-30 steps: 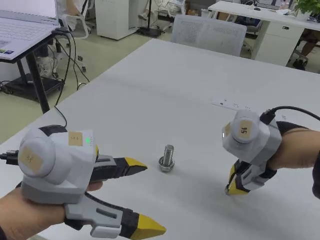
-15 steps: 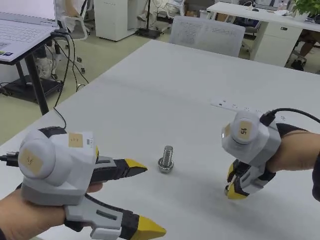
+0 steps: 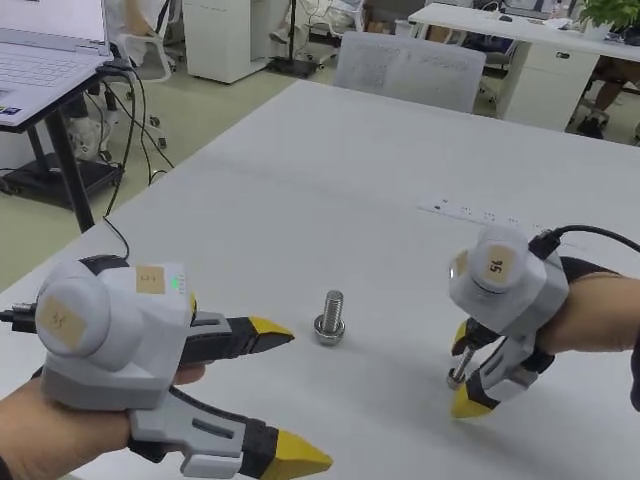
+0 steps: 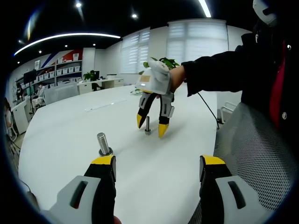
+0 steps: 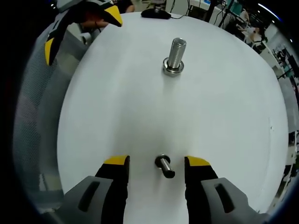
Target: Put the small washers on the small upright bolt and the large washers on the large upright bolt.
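Surface (image 3: 350, 200): white, smooth and matt, with a plain flat top.
Large bolt (image 5: 174, 55): bright grey metal with a threaded shaft. It stands upright in the middle of the head view and has a wide round collar (image 5: 173, 70) at its foot. Whether the collar is washers or the bolt's head, I cannot tell.
Small bolt (image 5: 164, 166): thin, dark metal. It is at the lower right of the head view, between the right jaws.
Right hand-held gripper (image 5: 156, 161): black jaws with yellow tips, parted, one on each side of the small bolt with a gap on both sides.
Left hand-held gripper (image 4: 158, 162): jaws wide apart, holding nothing, at the lower left of the head view.
Views: the left gripper view shows the small bolt upright from the side, while the right gripper view shows its round end from above.
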Tool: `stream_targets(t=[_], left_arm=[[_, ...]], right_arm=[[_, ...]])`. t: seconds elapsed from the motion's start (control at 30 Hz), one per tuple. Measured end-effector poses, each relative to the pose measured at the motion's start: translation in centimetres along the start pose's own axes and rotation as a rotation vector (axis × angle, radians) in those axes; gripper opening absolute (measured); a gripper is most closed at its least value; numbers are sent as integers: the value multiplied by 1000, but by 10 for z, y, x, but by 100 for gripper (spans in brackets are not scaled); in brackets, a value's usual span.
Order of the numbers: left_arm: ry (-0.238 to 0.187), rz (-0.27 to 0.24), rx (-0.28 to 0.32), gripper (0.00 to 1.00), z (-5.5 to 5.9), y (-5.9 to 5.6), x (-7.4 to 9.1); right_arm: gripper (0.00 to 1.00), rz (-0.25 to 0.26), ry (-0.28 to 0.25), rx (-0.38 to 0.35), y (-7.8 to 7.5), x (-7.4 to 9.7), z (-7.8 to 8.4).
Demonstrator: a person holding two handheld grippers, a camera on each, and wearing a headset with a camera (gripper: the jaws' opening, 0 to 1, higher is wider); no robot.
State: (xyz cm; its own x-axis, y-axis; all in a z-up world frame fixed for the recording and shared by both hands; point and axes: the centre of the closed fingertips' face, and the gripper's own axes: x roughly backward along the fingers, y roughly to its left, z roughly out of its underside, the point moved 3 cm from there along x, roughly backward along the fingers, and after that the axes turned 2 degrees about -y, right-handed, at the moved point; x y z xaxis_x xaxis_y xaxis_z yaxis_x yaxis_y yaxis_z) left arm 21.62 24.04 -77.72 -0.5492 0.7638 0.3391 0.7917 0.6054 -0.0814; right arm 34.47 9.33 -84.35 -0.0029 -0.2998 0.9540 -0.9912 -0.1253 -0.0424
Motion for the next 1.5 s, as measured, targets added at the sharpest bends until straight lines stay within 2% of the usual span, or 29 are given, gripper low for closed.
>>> stream_targets(t=[0.17, 0.37, 0.53, 0.63, 0.73, 0.9, 1.03, 1.23, 1.33, 1.5], left_arm=[[3, 2, 0, 72, 0, 0, -1], [7, 6, 0, 72, 1, 0, -2], [7, 9, -2, 72, 0, 0, -4], [7, 11, -3, 72, 0, 0, -4], [5, 12, -3, 72, -1, 0, -4], [5, 13, -1, 72, -1, 1, -4], [3, 16, 1, 72, 0, 2, -6], [4, 21, 1, 72, 0, 2, -7], [3, 21, 1, 72, 0, 3, -7], [6, 26, -3, 72, 0, 4, -8]], right_arm=[[57, 8, -59, -29, 2, -1, 1], [64, 7, -87, -60, 7, -4, 6], [70, 12, -147, -82, 10, -2, 4], [71, 15, -167, -90, 12, -2, 4], [77, 15, -200, -115, 13, -3, 2], [78, 20, -218, -127, 16, -3, 6], [82, 34, -254, -149, 17, -2, 6], [86, 52, -272, -170, 18, -1, 9], [89, 70, -302, -181, 19, 2, 8], [92, 87, -320, -180, 22, 6, 5]])
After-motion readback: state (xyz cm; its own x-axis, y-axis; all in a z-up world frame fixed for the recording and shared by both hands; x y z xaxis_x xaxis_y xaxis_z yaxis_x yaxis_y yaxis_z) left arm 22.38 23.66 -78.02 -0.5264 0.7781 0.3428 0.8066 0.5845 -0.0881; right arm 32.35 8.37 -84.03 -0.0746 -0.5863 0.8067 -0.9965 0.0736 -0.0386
